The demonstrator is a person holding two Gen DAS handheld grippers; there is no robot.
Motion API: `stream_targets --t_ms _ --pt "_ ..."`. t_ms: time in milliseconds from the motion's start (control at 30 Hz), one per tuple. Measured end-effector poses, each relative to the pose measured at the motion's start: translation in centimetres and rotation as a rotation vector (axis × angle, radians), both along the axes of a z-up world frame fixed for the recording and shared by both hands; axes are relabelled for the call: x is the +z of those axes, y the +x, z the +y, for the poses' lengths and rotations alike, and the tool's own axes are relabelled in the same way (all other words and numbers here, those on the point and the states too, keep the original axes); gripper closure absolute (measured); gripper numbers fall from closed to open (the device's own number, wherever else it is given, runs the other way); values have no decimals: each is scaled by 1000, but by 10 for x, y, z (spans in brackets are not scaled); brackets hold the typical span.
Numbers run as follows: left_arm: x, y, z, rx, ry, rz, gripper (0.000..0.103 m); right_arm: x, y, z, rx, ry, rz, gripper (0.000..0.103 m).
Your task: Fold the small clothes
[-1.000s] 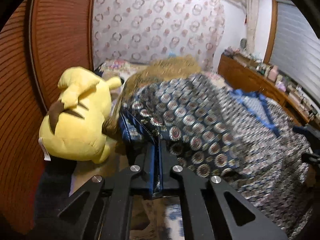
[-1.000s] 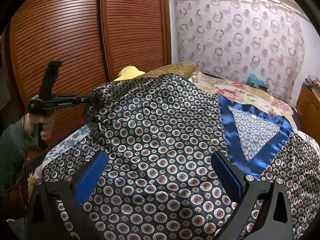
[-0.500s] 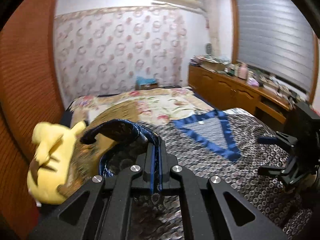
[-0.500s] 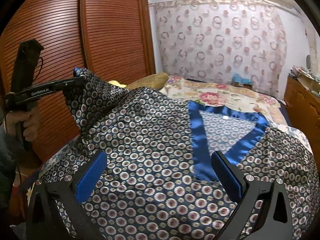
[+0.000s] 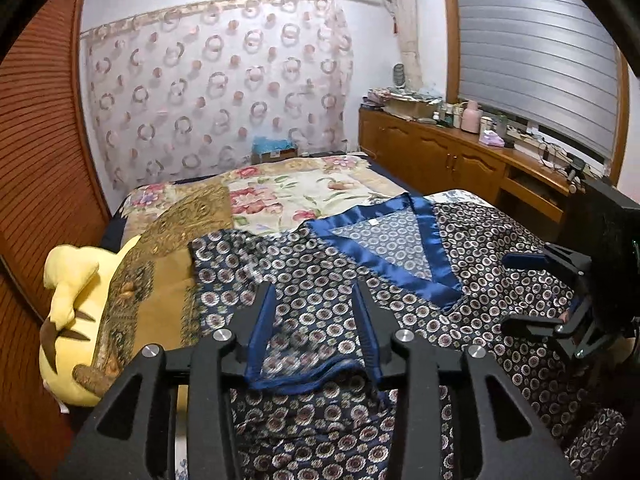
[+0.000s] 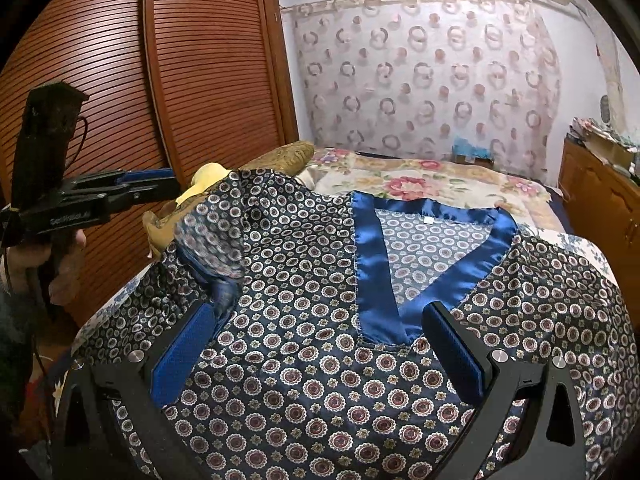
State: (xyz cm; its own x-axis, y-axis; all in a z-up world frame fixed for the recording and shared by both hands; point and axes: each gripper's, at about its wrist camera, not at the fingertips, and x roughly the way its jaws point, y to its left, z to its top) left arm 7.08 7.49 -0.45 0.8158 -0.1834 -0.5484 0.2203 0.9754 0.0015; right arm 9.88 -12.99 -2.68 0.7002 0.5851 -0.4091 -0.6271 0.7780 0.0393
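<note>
A navy patterned satin top with a bright blue V-neck band lies spread on the bed; it also shows in the left wrist view. Its left sleeve is folded inward over the body, and the sleeve's blue hem lies between my left fingers. My left gripper is open just above that sleeve, holding nothing. My right gripper is open above the front of the top, below the V-neck, holding nothing.
A yellow plush toy and a gold patterned cushion lie left of the top. A floral bedspread covers the far bed. A wooden wardrobe stands left and a cluttered wooden sideboard right.
My left gripper carried the sleeve up and inward over the top, then opened and let it go. The sleeve now lies folded on the body. My right gripper stayed open over the front.
</note>
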Motion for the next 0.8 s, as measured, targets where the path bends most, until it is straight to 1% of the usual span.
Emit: stream_targets --t_ms 67,100,233,333,433,533,633,700,733,800 --pt "-1 -3 6 15 -10 4 60 2 2 3 0 -1 3 0" --pt "-3 -6 10 25 -16 3 58 2 4 2 2 -3 4 0" --pt "-6 -19 26 64 -59 -14 34 1 11 4 20 -25 7 0" --pt "-6 -27 34 108 -78 -30 28 5 16 13 42 -48 12 0" --pt "-7 -36 45 149 -96 -44 28 11 20 28 76 -75 9 1" --pt "-9 -46 54 186 -92 -60 28 17 27 48 112 -96 18 1" --pt "-12 -53 63 221 -90 -54 28 17 35 73 156 -134 22 1" --pt "-14 -55 67 238 -79 -49 28 15 40 92 192 -157 28 4" --pt "-15 -57 69 242 -75 -50 28 13 44 105 216 -174 32 7" --pt "-16 -59 74 252 -72 -49 28 9 49 125 268 -196 44 21"
